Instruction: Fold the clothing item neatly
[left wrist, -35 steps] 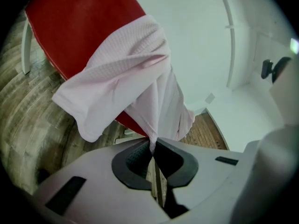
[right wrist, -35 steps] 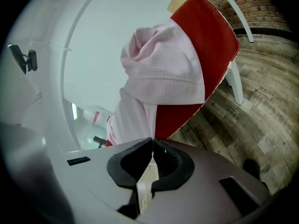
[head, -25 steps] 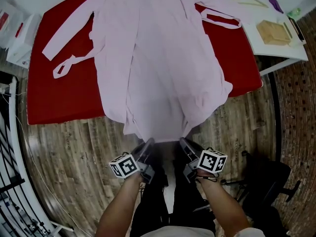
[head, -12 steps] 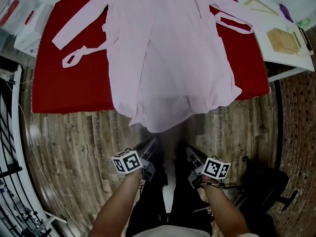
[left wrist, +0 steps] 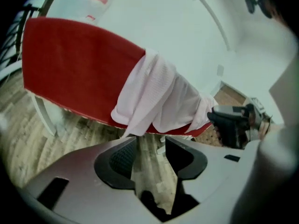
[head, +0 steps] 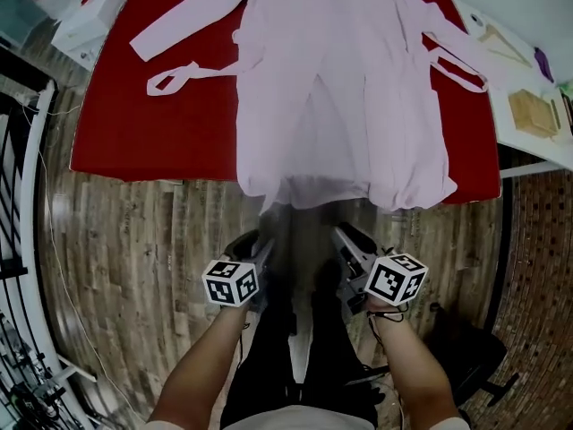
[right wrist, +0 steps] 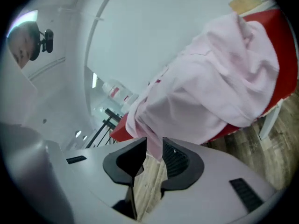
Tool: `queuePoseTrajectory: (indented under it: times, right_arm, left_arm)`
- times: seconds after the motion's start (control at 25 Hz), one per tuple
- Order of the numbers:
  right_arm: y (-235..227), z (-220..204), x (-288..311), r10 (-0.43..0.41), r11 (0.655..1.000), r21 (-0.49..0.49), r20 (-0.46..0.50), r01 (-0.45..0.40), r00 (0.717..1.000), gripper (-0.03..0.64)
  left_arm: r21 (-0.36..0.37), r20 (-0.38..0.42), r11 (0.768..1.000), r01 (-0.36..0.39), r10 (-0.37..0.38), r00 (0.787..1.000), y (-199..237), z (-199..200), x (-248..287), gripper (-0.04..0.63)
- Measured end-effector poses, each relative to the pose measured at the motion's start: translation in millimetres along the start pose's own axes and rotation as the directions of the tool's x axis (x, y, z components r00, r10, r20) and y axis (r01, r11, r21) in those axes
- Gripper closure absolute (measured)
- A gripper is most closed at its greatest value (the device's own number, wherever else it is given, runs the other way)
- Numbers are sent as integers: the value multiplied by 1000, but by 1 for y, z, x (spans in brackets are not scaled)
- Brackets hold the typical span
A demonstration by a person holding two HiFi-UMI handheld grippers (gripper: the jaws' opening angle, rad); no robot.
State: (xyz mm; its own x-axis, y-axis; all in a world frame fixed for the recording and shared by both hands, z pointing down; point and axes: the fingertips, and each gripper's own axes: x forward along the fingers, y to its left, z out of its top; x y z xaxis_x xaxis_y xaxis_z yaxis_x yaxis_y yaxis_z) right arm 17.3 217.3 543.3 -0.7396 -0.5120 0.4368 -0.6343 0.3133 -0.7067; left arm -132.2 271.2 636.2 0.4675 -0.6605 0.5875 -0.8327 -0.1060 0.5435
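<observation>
A pale pink robe (head: 340, 88) lies spread on the red table (head: 161, 124), its hem hanging over the near edge. Below that edge, over the floor, my left gripper (head: 260, 249) and right gripper (head: 345, 245) sit side by side. Both have just been opening. In the left gripper view the gripper (left wrist: 150, 146) stands open, and a corner of the robe's hem (left wrist: 159, 97) just reaches its left pad. In the right gripper view a strip of the robe's hem (right wrist: 215, 92) hangs loose in the gap of the open gripper (right wrist: 153, 153).
A white side table (head: 537, 106) with wooden items stands at the right of the red table. White boxes (head: 89, 16) sit at the far left. A black railing (head: 27, 195) runs along the left. The person's legs stand on the wood floor (head: 134, 240).
A second ago the hem stretched taut from the table to both shut grippers. Both jaws have since opened, and the hem has slackened and hangs at the table's edge.
</observation>
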Motion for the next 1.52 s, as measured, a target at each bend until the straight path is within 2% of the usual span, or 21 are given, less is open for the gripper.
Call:
queuePoseTrajectory:
  times: [0.08,0.2,0.32,0.44,0.6,0.64,0.68,0.72,0.76,0.84,0.96,1.08,1.28,1.4,1.52]
  right_arm:
    - [18,16,19,27,998,-49,-3,-27,1000,529]
    - [40,38,44,50,993,-110,1,-50,999,521]
    - [61,61,67,59,986,-159,19,-55,998,515]
    - [74,80,90,34,980,-197,32,-27,999,515]
    - [78,92,118,-31,972,-235,11,33,999,511]
    - [77,93,124,-50,970,-237,2,49,999,505]
    - [76,95,129,-65,970,-237,-6,62,998,499]
    - [76,96,132,-74,969,-237,-14,68,997,499]
    - [78,96,135,-79,968,-241,-26,70,997,499]
    - [82,95,138,-96,960,-269,-62,76,993,499]
    - [77,95,141,-174,942,-305,-92,139,980,499]
    - [66,98,142,-214,944,-276,-90,182,973,499]
    - [66,108,148,-193,963,-210,-102,169,976,500]
    - [69,117,144,-188,963,-213,-84,166,979,568]
    - [71,124,134,-168,963,-223,-64,150,984,578]
  left_arm:
    - [99,15,994,-51,50,999,6,15,3,407]
    - [225,17,970,-93,92,996,8,31,12,382]
    - [294,-1,950,-109,114,993,9,39,24,379]
    - [306,-14,945,-113,123,992,13,42,38,380]
    - [275,-24,955,-108,119,993,19,47,49,384]
    - [268,-25,958,-104,114,993,19,48,50,419]
    - [264,-23,960,-99,108,994,18,50,49,510]
    - [262,-21,961,-90,98,995,17,52,48,573]
    - [261,-17,963,-74,82,996,13,54,46,583]
    - [265,-12,964,-36,41,999,3,56,37,584]
    - [267,2,964,1,-2,1000,-10,55,21,584]
    - [276,25,961,27,-35,999,-25,57,7,586]
    - [335,57,939,79,-104,993,-54,68,-13,586]
    - [378,60,920,102,-134,989,-69,75,-21,586]
    - [421,50,897,133,-170,984,-85,79,-28,586]
